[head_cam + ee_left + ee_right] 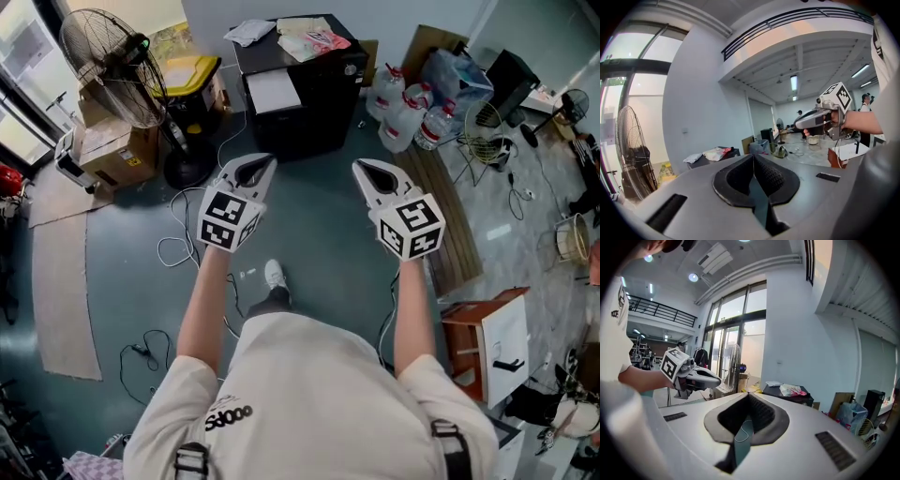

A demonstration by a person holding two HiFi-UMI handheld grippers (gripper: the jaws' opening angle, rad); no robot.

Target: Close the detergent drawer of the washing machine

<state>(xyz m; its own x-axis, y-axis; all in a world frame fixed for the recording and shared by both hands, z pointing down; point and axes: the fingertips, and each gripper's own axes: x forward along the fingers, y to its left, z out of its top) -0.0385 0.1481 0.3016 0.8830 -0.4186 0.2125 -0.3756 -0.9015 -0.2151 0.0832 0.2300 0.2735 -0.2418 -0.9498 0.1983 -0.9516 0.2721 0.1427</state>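
Note:
In the head view I hold both grippers out side by side, well above the blue-grey floor. The left gripper (255, 167) is shut and empty, its pads (766, 176) meeting along a thin line. Just as empty, the right gripper (367, 169) is shut, pads (757, 411) together. Both point toward a black box-shaped appliance (300, 94) some way ahead, with a white panel (273, 91) at its top front and cloth and packets on its lid. I cannot make out a detergent drawer. Each gripper view shows the other gripper alongside: the right gripper (801, 124), the left gripper (717, 379).
A standing fan (112, 66) and cardboard boxes (117, 150) are at the left. Water bottles (403, 117) and a wooden board (450, 225) lie to the right. A red and white cabinet (492, 342) is near my right side. Cables (178, 248) trail on the floor.

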